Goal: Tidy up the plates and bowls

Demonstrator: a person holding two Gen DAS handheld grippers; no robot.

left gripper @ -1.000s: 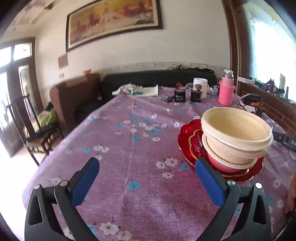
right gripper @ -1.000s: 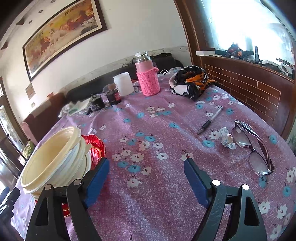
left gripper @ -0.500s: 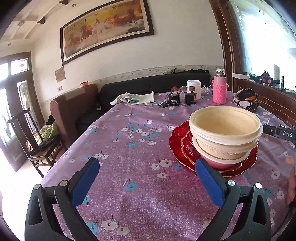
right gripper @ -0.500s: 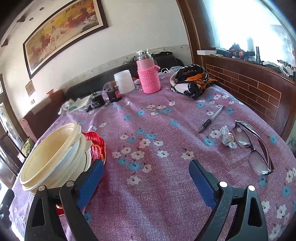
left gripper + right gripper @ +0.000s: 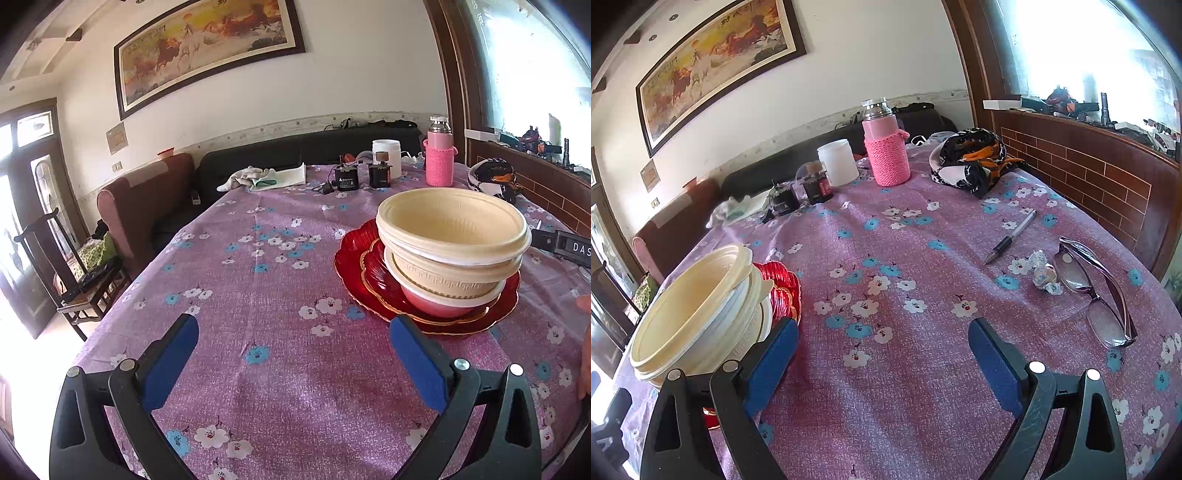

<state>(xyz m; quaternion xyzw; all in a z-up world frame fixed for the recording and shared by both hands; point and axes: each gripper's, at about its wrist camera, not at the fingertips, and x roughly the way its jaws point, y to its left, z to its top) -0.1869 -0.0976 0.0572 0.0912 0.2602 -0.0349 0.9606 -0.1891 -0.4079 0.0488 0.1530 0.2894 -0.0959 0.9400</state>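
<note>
Your left gripper (image 5: 291, 354) and right gripper (image 5: 882, 350) are both spread wide, empty. The bowls (image 5: 452, 236) sit stacked on red plates (image 5: 354, 266), mid-table; the tablecloth (image 5: 258, 266) leftward lies bare. The stack now appears nearer and lower than before.

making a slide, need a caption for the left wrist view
Open left gripper hovers over floral tablecloth beside cream bowls stacked on red plates.

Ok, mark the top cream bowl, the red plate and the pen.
top cream bowl (image 5: 448, 221), left wrist view, inner wall.
red plate (image 5: 352, 264), left wrist view, bare left rim.
pen (image 5: 1012, 236), right wrist view, mid barrel.
</note>
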